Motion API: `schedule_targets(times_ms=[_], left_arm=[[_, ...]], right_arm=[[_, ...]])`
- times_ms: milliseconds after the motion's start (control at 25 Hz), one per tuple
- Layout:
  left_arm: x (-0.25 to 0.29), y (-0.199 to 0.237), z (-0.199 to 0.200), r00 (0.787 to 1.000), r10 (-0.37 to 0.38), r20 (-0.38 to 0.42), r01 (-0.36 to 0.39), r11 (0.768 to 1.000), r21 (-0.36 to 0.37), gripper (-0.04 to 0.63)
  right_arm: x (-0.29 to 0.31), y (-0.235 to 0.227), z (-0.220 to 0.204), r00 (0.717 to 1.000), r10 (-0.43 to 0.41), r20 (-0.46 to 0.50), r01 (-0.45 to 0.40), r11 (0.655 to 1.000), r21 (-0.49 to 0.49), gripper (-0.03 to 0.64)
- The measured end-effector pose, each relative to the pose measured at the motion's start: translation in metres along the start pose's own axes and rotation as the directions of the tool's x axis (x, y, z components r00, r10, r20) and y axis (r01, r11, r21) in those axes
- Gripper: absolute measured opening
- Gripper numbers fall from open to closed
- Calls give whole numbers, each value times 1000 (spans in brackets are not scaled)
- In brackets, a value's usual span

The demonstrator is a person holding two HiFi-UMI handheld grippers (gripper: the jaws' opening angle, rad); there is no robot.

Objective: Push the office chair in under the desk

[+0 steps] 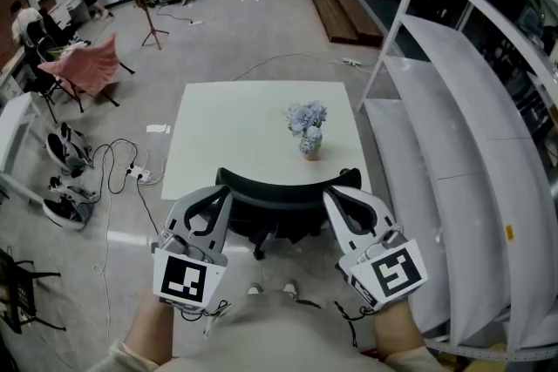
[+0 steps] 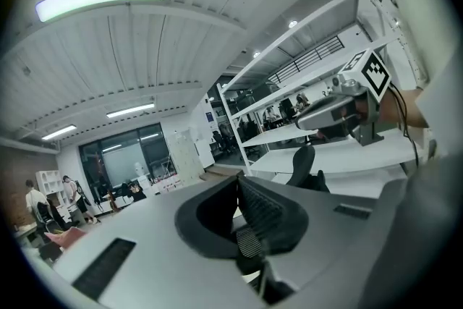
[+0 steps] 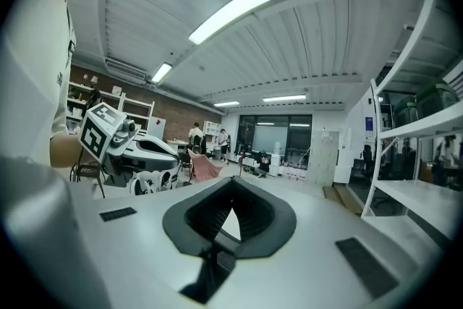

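Both tools are clenched tight on nothing here. The left gripper [image 1: 223, 194] and right gripper [image 1: 333, 198] each have their jaws pressed together, and both gripper views look over closed pads at the ceiling and the room. That makes sense for a shove, not a pick-up: closed jaws give two blunt noses to lean on the chair, one on each side so it rolls straight and doesn't swivel. The black office chair [image 1: 279, 192] sits at the middle of the white desk's [image 1: 231, 131] near edge, its curved backrest running between the two noses. The left tip meets the backrest's left end and the right tip is just beside its right end, though actual contact can't be confirmed from above. The seat looks largely tucked under the desk top, with only the backrest and part of the wheeled base showing on the near side, so the push appears almost home. A potted blue flower [image 1: 308, 131] stands right of the desk's centre, well away from the near edge.
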State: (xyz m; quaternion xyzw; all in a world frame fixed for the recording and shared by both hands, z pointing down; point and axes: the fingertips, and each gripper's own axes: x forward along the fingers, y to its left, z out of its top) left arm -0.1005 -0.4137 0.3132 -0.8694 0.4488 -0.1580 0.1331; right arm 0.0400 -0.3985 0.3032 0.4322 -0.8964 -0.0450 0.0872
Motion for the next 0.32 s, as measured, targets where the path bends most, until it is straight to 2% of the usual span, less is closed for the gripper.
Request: schedule_targets(times_ms=[320], left_arm=[[-1, 8, 4, 1000, 17, 18, -16, 1000, -10, 9]], right_arm=[[4, -2, -1, 1000, 1, 1, -1, 1000, 15, 6]])
